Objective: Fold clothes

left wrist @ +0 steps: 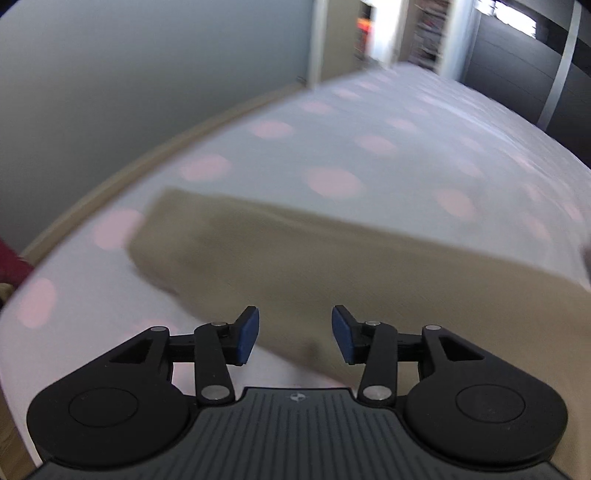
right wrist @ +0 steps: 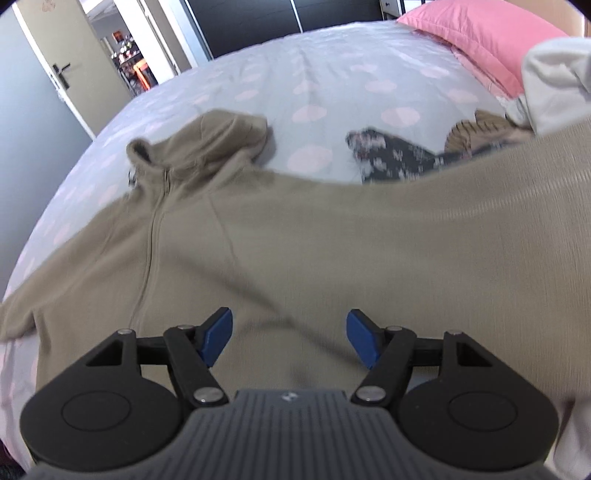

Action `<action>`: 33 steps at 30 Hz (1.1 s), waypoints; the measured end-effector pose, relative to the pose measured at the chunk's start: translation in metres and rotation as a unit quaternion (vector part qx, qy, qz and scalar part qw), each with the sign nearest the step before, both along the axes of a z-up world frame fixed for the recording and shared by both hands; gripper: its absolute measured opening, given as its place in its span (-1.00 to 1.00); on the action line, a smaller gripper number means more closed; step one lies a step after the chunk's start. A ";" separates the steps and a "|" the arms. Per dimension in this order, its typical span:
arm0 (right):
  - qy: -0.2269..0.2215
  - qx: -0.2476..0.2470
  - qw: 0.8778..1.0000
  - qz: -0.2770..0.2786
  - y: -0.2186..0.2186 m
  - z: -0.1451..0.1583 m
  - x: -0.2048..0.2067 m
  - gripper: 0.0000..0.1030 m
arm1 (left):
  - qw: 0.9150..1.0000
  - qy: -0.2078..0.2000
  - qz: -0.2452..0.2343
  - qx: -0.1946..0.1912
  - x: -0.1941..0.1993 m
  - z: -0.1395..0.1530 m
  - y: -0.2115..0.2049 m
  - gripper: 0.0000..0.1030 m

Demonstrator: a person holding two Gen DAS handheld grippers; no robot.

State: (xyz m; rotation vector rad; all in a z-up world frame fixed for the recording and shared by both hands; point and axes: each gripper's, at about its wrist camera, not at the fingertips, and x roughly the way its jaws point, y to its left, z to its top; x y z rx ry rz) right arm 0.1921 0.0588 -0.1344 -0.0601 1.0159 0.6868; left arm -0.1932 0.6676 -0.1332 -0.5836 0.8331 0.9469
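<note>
On the bed, a tan zip-up hoodie lies spread front-up, hood toward the door, one sleeve stretched out flat to the side. Beyond the hoodie, toward the pink pillow, we see a heap of other clothes. We judge the hoodie laid out but not folded; whichever stage this is, a fold calls for pinching a sleeve or hem edge. Our left gripper hovers over the sleeve, jaws spread wide, holding nothing. Our right gripper hangs above the hoodie's body, also spread, empty; whether either touches the cloth we cannot tell.
</note>
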 end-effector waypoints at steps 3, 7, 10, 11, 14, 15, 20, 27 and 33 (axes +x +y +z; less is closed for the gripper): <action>0.007 -0.008 1.000 0.016 -0.009 -0.006 -0.023 0.38 | 0.993 -0.005 -0.095 -0.063 0.020 -0.001 -0.038 -0.17; 0.008 -0.030 0.999 0.038 -0.018 -0.014 -0.059 0.38 | 0.974 0.000 -0.197 -0.113 0.037 -0.002 -0.096 0.01; 0.020 -0.027 0.998 0.055 -0.025 -0.020 -0.085 0.38 | 0.963 0.021 -0.236 -0.130 0.039 -0.008 -0.135 0.05; 0.023 -0.030 0.998 0.059 -0.027 -0.023 -0.094 0.38 | 0.959 0.028 -0.244 -0.139 0.037 -0.012 -0.146 0.07; 0.037 -0.047 0.996 0.068 -0.032 -0.033 -0.118 0.38 | 0.951 0.053 -0.252 -0.170 0.023 -0.027 -0.175 0.08; 0.044 -0.053 0.995 0.072 -0.034 -0.037 -0.124 0.38 | 0.949 0.065 -0.251 -0.179 0.017 -0.032 -0.185 0.07; 0.059 -0.082 0.990 0.097 -0.037 -0.050 -0.150 0.38 | 0.934 0.119 -0.254 -0.220 -0.009 -0.056 -0.222 0.08; 0.049 -0.103 0.986 0.123 -0.037 -0.055 -0.172 0.39 | 0.927 0.103 -0.275 -0.234 -0.017 -0.055 -0.252 -0.30; 0.034 -0.123 0.982 0.138 -0.039 -0.057 -0.187 0.44 | 0.929 0.104 -0.298 -0.193 -0.015 -0.033 -0.265 -0.68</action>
